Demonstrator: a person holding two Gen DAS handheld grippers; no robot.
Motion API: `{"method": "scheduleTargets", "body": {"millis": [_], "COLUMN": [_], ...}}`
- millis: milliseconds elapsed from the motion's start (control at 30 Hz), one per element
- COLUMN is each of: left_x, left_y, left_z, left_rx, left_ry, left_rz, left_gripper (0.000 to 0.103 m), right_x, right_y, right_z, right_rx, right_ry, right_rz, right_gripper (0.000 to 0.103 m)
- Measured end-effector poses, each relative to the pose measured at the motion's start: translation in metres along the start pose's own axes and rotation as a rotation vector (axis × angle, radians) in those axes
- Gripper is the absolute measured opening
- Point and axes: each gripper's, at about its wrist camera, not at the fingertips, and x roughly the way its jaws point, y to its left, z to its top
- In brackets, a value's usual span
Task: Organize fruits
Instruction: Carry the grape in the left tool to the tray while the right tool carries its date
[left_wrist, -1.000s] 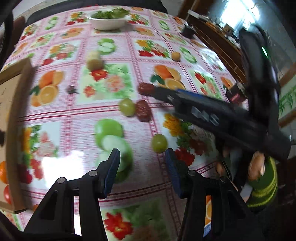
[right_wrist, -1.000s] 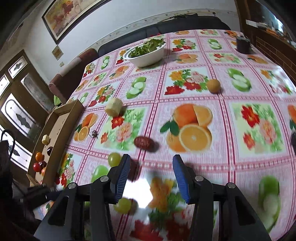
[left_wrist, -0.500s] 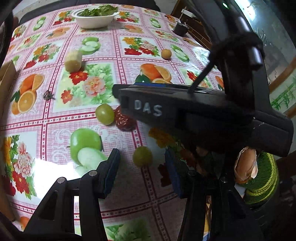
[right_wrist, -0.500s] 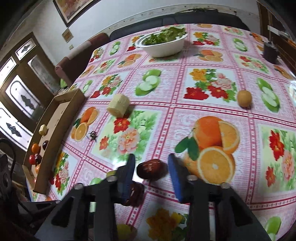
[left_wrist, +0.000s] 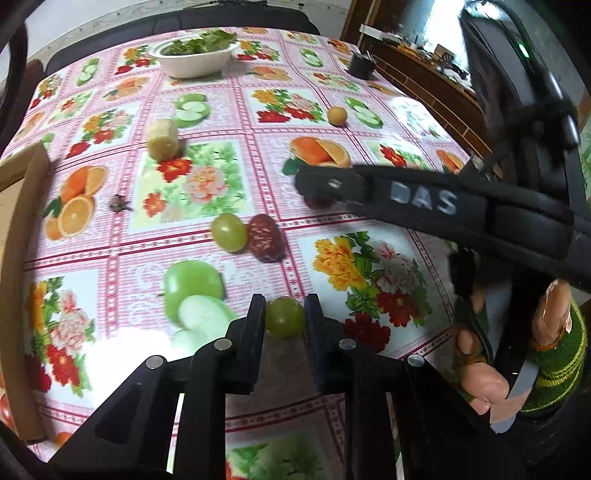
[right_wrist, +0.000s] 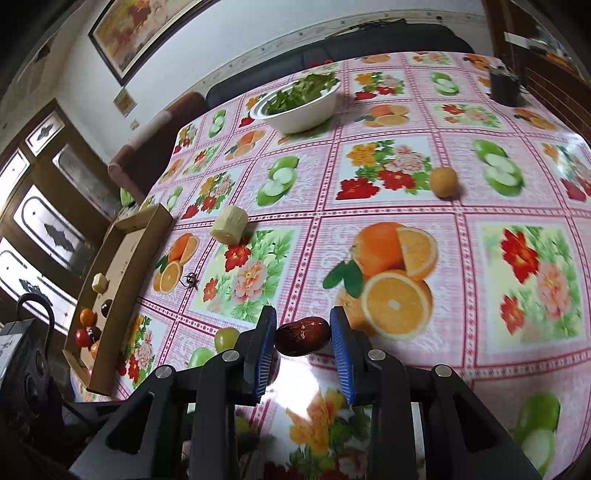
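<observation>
Fruits mid-pickup: left tongs (left_wrist: 284, 314) clamped on green grape (left_wrist: 284, 322) at table (left_wrist: 406, 258) level; right tongs (right_wrist: 303, 334) bracket red date (right_wrist: 303, 336), contact unclear. Squeeze gently, lift straight, carry to cardboard tray (right_wrist: 125, 258) at table's left.

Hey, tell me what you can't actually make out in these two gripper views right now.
- Left wrist view: the red date held by the right gripper is almost wholly hidden behind that gripper's black finger.
- Left wrist view: the cardboard tray is cut off by the left edge, so its contents barely show.
- Right wrist view: the small dark thing on the tablecloth is too small to identify.
- Right wrist view: the green grape is partly hidden by the gripper's finger.
</observation>
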Motion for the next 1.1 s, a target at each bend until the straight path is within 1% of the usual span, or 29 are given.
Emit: {"method": "scheduleTargets", "body": {"millis": [167,233,467,600,733,1100], "left_x": [-0.016,-0.023,-0.045,-0.054,-0.059,-0.070], "left_y": [0.018,0.025,0.043,0.050,0.056,0.073], "left_z": [-0.004,-0.005,-0.007,-0.007,-0.009,-0.014], "left_rx": [-0.042,-0.053,-0.078,-0.090,-0.103,-0.141], "left_ry": [-0.031,-0.045,-0.103,-0.127,-0.135,-0.148], "left_rz": [0.047,0.091,0.193,0.223,0.237,0.260], "left_gripper": [0.018,0.018,0.018,0.018,0.018,0.019], "right_x": [-0.011,-0.012,-0.019,-0.022,-0.023,-0.013], "right_y": [0.005,0.010,0.026,0.034,0.044,0.062], "right_z": [-0.008,-0.010,-0.017,-0.020,-0.023,-0.028], "right_rx": [0.004,0.001,-0.015,-0.027,-0.040,-0.064], "right_ry": [-0.012,-0.015,-0.020,-0.021,-0.018,0.010], "right_rz": [0.011,0.017,0.032,0.041,0.053,0.068], "right_gripper": [0.031,0.031,0.031,0.031,0.031,0.031]}}
